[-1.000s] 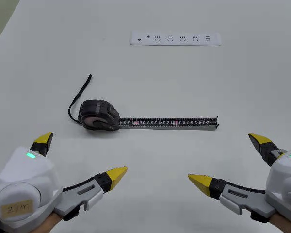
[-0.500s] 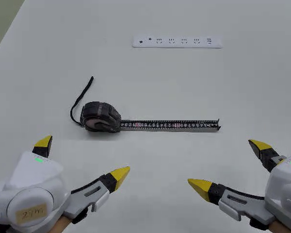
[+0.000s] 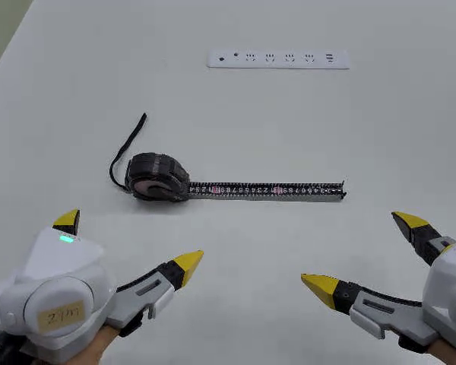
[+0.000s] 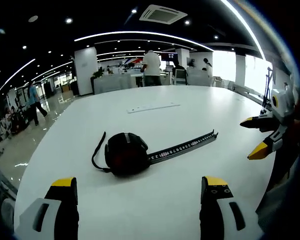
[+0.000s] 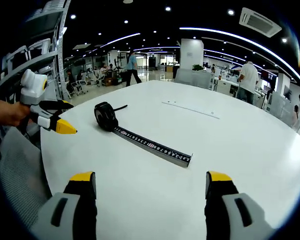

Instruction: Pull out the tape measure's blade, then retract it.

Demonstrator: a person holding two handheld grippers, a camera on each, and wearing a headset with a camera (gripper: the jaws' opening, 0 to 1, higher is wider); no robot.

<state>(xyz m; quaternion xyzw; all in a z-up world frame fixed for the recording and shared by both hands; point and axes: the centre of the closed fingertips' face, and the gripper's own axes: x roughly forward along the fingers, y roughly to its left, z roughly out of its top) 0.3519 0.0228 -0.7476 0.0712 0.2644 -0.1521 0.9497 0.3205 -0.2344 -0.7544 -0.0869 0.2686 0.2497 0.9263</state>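
Observation:
A black tape measure [image 3: 157, 177] lies on the white table [image 3: 235, 122], its blade [image 3: 266, 189] drawn out to the right and lying flat, a black wrist strap [image 3: 126, 149] trailing behind it. The left gripper view has the case [image 4: 126, 153] ahead between the jaws, blade [image 4: 185, 146] running right. From the right gripper view I see the case [image 5: 105, 115] and blade [image 5: 152, 145] ahead. My left gripper [image 3: 125, 242] hovers open near the front edge, below the case. My right gripper [image 3: 365, 255] is open at the lower right, below the blade's tip. Neither touches the tape.
A white power strip [image 3: 278, 59] lies at the far side of the table. In the gripper views an open office stretches behind, with people standing and walking far off. The table edge runs along the upper left.
Both grippers stay open and have drifted slightly toward me. The tape measure lies where it was; the small shifts come from the head camera.

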